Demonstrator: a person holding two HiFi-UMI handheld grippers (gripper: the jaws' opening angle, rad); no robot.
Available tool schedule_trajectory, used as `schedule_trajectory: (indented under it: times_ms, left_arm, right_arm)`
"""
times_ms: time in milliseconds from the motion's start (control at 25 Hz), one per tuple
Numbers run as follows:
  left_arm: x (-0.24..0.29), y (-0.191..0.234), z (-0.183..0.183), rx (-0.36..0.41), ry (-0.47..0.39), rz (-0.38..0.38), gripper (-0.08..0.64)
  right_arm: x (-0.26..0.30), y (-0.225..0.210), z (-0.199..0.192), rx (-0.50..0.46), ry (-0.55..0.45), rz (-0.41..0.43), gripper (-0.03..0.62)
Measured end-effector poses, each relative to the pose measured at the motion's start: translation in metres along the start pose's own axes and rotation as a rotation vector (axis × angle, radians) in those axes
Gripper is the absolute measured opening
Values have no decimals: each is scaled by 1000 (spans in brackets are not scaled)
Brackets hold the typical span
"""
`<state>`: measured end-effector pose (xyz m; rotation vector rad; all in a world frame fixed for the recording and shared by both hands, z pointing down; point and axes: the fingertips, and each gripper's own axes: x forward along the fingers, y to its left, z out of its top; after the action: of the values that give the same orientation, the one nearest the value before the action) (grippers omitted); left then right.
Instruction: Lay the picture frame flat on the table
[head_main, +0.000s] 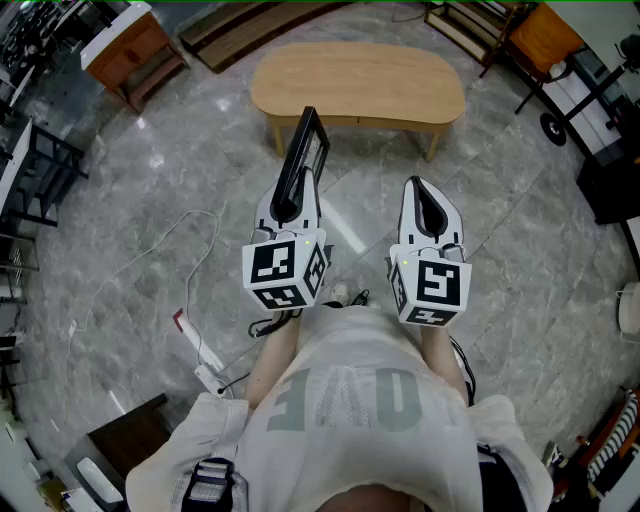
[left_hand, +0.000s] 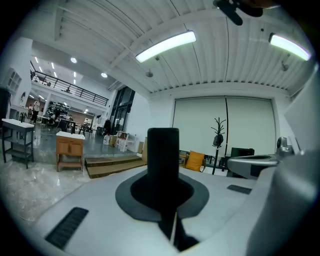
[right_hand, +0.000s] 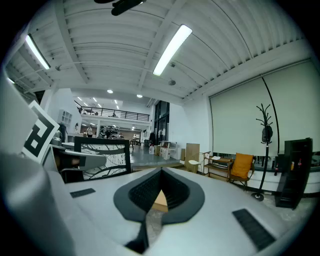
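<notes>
I am standing a few steps short of the oval wooden table (head_main: 357, 85). My left gripper (head_main: 288, 205) is shut on the lower edge of the black picture frame (head_main: 303, 150), which is held upright and tilted forward over the floor. In the left gripper view the frame's edge (left_hand: 163, 160) rises as a dark bar between the closed jaws of the left gripper (left_hand: 167, 200). The right gripper (head_main: 418, 190) hangs beside it, shut and holding nothing. From the right gripper view the picture frame (right_hand: 102, 157) shows its branch-pattern print at the left, and the right gripper (right_hand: 159, 197) points toward the table.
Grey marble floor surrounds the table. A wooden cabinet (head_main: 128, 50) stands at the far left, a low wooden platform (head_main: 250, 25) behind it. A white power strip with cable (head_main: 205, 365) lies on the floor at my left. Chairs and shelving (head_main: 540, 40) line the right side.
</notes>
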<state>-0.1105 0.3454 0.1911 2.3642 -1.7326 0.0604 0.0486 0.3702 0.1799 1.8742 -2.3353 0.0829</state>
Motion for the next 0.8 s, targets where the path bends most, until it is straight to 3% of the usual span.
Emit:
schedule_trajectory:
  times_ms: [320,800]
  left_arm:
    - [8,23,7,33,-10,-13,18]
    - [29,53,6,23,-2,-48,18]
  right_arm:
    - [18,19,-2,2,9,-12,6]
    - [31,29,-8,-8,34,-72,6]
